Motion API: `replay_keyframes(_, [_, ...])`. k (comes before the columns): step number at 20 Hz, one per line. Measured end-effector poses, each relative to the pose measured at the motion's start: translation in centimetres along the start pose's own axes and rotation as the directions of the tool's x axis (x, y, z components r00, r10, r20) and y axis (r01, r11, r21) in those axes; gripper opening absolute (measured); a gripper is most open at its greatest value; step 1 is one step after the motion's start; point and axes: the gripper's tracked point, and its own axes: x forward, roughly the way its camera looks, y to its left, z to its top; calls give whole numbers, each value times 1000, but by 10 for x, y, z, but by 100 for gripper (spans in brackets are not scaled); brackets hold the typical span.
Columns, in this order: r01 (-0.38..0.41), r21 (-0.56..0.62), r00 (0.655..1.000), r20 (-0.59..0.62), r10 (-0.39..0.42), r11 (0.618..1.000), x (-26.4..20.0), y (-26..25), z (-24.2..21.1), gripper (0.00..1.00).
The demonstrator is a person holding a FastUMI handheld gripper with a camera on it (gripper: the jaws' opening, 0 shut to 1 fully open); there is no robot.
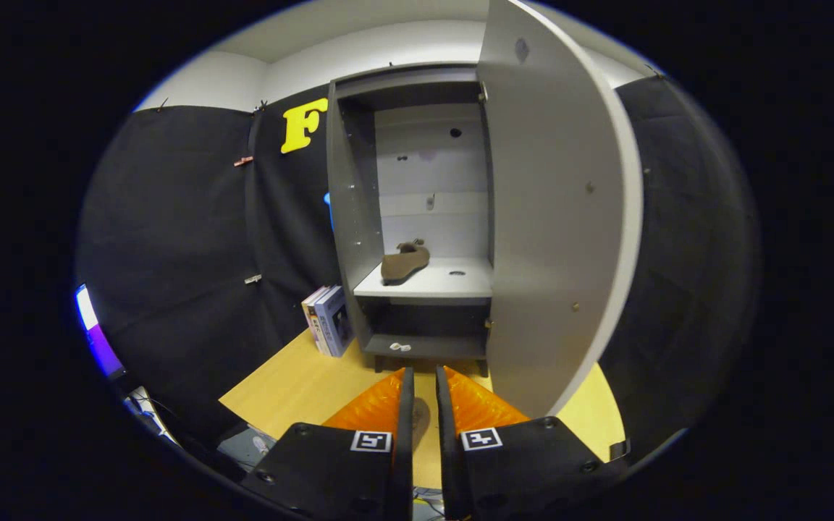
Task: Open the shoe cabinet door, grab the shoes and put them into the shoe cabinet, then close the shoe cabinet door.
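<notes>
At the bottom centre of the frame the claw [420,380] points forward, its two orange fingers [370,409] drawn close with only a narrow slit between them. Nothing sits in that slit; through it shows a bit of the bench and a dark, blurred patch that cannot be made out. Each black finger base carries a small square black-and-white marker.

Under and around the fingers lies the pale wooden bench [294,387]. Just ahead of the fingertips, in the middle of the frame, stands the grey shoe cabinet [348,210]. Its door [554,217] is swung wide open, hinged on the right side and reaching toward the claw, so its plain inner face takes up the right centre of the frame.

Inside, on the pale middle shelf [453,284], rests one brown shoe [404,262], toward the shelf's left side and near the left wall. Its long axis runs diagonally, from the shelf's front left to the back right. Which end is the toe cannot be told for sure. Two small white bits lie on the lower shelf.

Left of the cabinet, at the lower centre-left, a few books [329,320] stand upright on the bench, leaning against the cabinet's side. Their covers carry print too small to read. At the far left edge a glowing screen [95,329] shows in blue and purple.
</notes>
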Motion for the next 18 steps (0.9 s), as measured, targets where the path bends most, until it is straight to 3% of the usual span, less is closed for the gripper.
replay_keyframes(3, [1,-20,996,-86,-2,1000,41,23,-35,20])
replay_keyframes(7, [65,33,981,-183,-58,997,95,39,-71,20])
replay_keyframes(12, [139,47,942,-313,-117,989,150,56,-133,21])
replay_keyframes(18, [211,30,886,-429,-179,977,184,51,-208,21])
